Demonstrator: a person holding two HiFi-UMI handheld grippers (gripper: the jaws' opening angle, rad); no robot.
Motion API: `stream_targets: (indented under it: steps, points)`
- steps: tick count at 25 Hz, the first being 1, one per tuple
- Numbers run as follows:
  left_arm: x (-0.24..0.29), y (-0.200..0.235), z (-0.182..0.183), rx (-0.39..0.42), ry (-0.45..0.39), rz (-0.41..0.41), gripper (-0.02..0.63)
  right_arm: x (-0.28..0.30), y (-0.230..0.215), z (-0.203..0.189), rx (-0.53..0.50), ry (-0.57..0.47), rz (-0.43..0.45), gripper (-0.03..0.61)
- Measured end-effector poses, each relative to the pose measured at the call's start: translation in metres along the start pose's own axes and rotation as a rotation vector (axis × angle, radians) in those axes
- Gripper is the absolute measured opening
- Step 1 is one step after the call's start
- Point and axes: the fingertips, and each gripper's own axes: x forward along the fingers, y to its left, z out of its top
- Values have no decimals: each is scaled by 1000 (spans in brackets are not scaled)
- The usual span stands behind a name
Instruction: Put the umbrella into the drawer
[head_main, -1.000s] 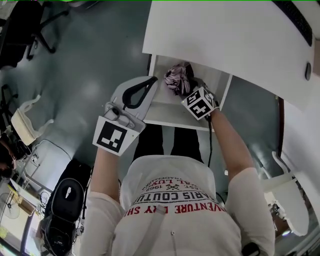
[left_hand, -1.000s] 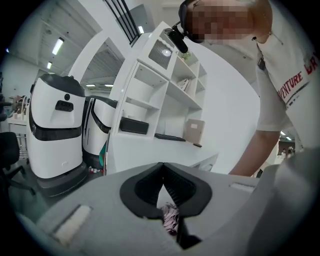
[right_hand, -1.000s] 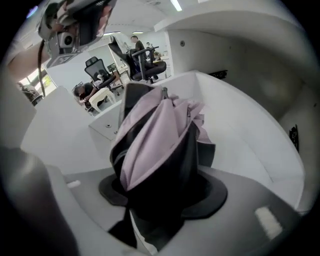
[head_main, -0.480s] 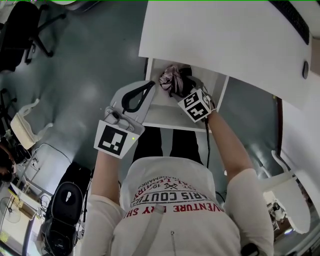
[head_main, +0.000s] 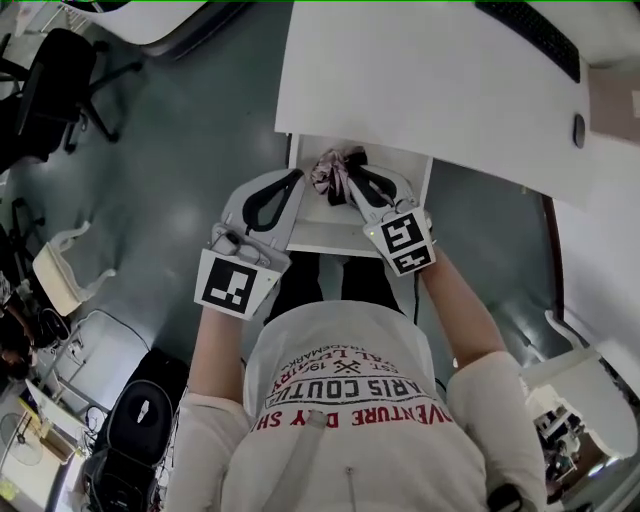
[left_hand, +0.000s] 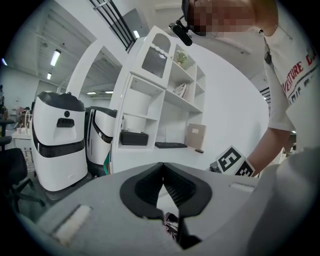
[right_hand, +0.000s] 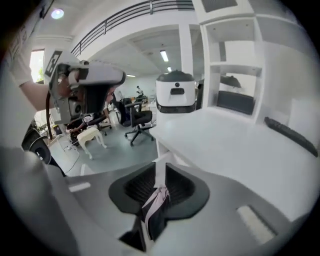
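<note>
The folded umbrella, pink and black fabric, lies in the open white drawer under the desk. My right gripper hovers above the drawer just right of it. Its jaws are closing with a narrow gap left, and through that gap in the right gripper view the umbrella shows below, apparently not pinched. My left gripper hangs over the drawer's left side with its tips touching and nothing in them. In the left gripper view a bit of umbrella shows beneath the jaws.
The white desk top overhangs the drawer's far part. A black office chair stands at the far left on the grey floor, and a dark bag lies beside the person. White robot units and open shelves show in the left gripper view.
Both grippers have risen towards the camera. The right one has drawn back off the umbrella, which stays in the drawer. The left one rose less.
</note>
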Motion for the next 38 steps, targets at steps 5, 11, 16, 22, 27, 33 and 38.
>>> stream_targets:
  steps: [5,11,16,22,27,33,38]
  points:
    - [-14,-14,37,43,-24,-3,6,-51,-4,57,-22,-142,-83,36]
    - [-30,-11,81,91,-57,24,6,-105,-10,123,-22,-324,-181,0]
    - [-40,-16,117,154,-102,22,6,-152,-17,165,-1,-463,-229,0]
    - [-56,-29,148,217,-139,1,6,-201,-20,196,9,-584,-279,0]
    - [-68,-37,170,230,-180,-9,6,-226,-19,207,3,-642,-307,0]
    - [-81,-41,181,235,-214,1,6,-244,-13,214,3,-690,-330,0]
    - [-87,-45,188,236,-231,11,6,-255,-9,219,0,-710,-336,0]
